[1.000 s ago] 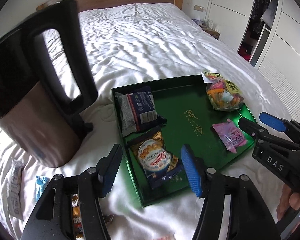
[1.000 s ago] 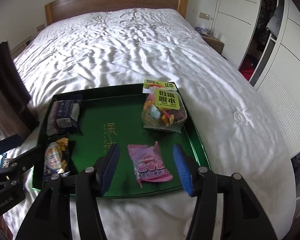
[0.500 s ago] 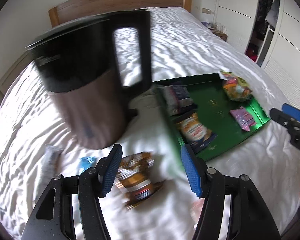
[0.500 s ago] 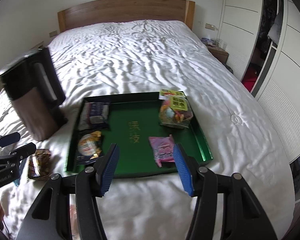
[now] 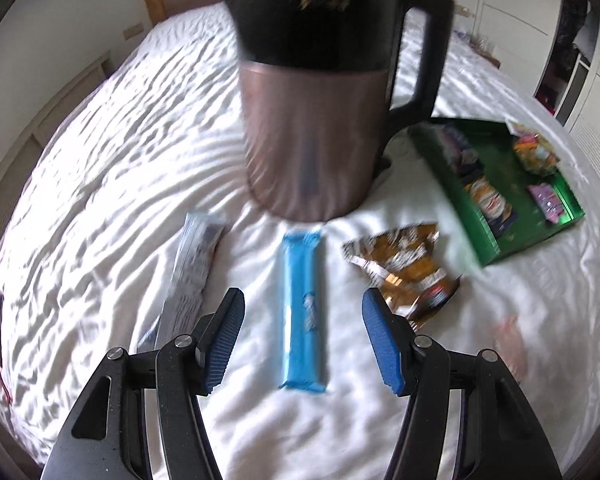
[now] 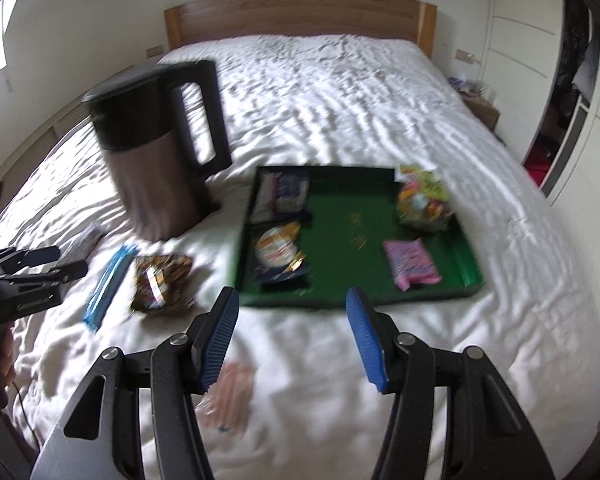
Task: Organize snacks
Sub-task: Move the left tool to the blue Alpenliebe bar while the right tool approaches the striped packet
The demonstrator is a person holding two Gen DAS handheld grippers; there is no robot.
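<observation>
My left gripper (image 5: 302, 340) is open above the white bed, and a blue snack bar (image 5: 302, 312) lies lengthwise in the gap between its fingers, with neither pad touching it. A silver stick packet (image 5: 192, 276) lies to its left and a gold-brown packet (image 5: 404, 272) to its right. The green tray (image 5: 460, 208) at right holds several snacks. My right gripper (image 6: 292, 332) is open and empty, in front of the tray (image 6: 348, 216). In it lie a dark blue packet (image 6: 284, 192), a round-print packet (image 6: 280, 252), a pink packet (image 6: 410, 264) and a candy bag (image 6: 422, 196).
A black and copper kettle (image 5: 312, 120) stands on the bed just behind the loose snacks, left of the tray. A pale pink packet (image 6: 228, 400) lies under my right gripper's left finger. The wooden headboard (image 6: 300, 12) is at the back and white wardrobes stand at right.
The left gripper has swung left from over the tray to over the loose snacks in front of the kettle. The right gripper has drawn back from the tray. Both jaws keep the same width.
</observation>
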